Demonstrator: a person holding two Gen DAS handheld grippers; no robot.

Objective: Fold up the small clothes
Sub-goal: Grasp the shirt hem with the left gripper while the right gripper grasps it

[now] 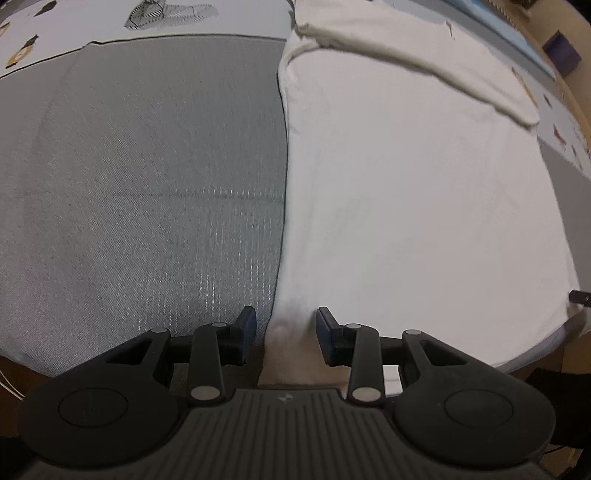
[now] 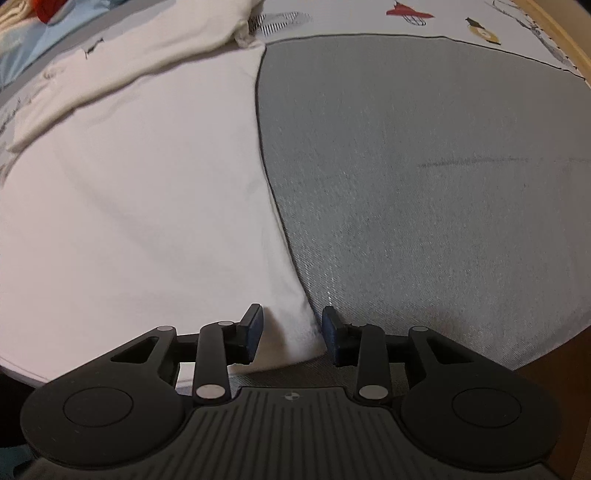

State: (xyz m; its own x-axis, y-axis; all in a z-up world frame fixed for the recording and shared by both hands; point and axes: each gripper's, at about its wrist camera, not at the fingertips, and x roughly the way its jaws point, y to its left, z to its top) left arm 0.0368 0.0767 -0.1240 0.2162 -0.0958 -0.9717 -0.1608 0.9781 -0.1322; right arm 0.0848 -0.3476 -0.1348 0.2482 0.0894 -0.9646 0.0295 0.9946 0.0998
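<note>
A white garment (image 1: pixel 406 192) lies flat on a grey mat (image 1: pixel 140 184), with a folded-over strip along its far edge. My left gripper (image 1: pixel 286 334) is open, its fingers astride the garment's near left corner. In the right wrist view the same garment (image 2: pixel 140 192) fills the left half over the grey mat (image 2: pixel 424 184). My right gripper (image 2: pixel 291 334) is open, its fingers astride the garment's near right corner. Neither gripper pinches the cloth.
A light printed sheet (image 2: pixel 369 18) with small animal and red drawings lies beyond the mat. A wooden edge (image 2: pixel 576 48) runs along the far right. Blue fabric and a red item (image 2: pixel 48 9) sit at the far left of the right wrist view.
</note>
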